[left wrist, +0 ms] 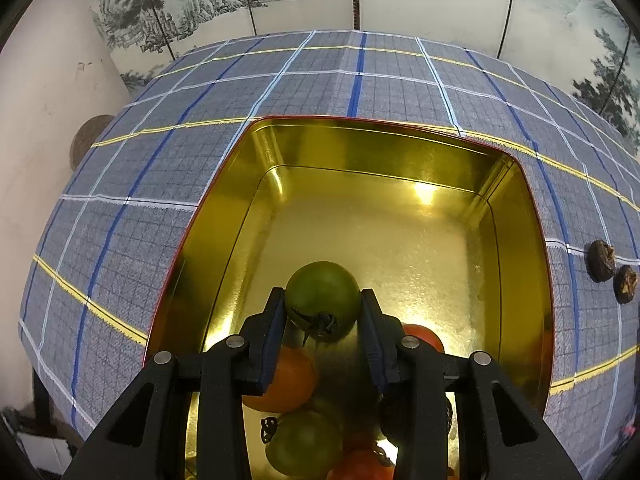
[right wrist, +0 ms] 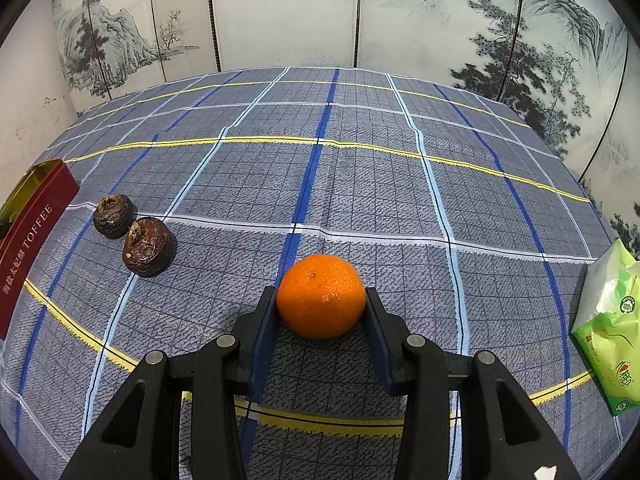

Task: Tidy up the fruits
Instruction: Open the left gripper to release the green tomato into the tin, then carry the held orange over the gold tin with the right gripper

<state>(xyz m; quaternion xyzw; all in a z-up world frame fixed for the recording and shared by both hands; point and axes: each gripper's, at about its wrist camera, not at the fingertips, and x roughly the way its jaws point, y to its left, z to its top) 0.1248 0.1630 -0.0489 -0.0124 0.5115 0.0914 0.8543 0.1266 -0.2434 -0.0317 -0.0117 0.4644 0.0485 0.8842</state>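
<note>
My left gripper (left wrist: 323, 304) is shut on a green tomato (left wrist: 323, 298) and holds it above the gold inside of a red-rimmed tin (left wrist: 520, 280). Under it in the tin lie an orange-red tomato (left wrist: 284, 380), another green tomato (left wrist: 304, 440), a red tomato (left wrist: 424, 336) and more fruit, partly hidden by the fingers. My right gripper (right wrist: 321, 300) is shut on an orange mandarin (right wrist: 321, 296) just over the checked tablecloth (right wrist: 360, 184). Two dark brown water chestnuts (right wrist: 113, 215) (right wrist: 147, 246) lie to its left, next to the tin's red side (right wrist: 36, 232).
The two water chestnuts also show right of the tin in the left wrist view (left wrist: 601, 260) (left wrist: 625, 283). A green tissue pack (right wrist: 608, 328) lies at the right table edge. A painted folding screen (right wrist: 440, 20) stands behind the table.
</note>
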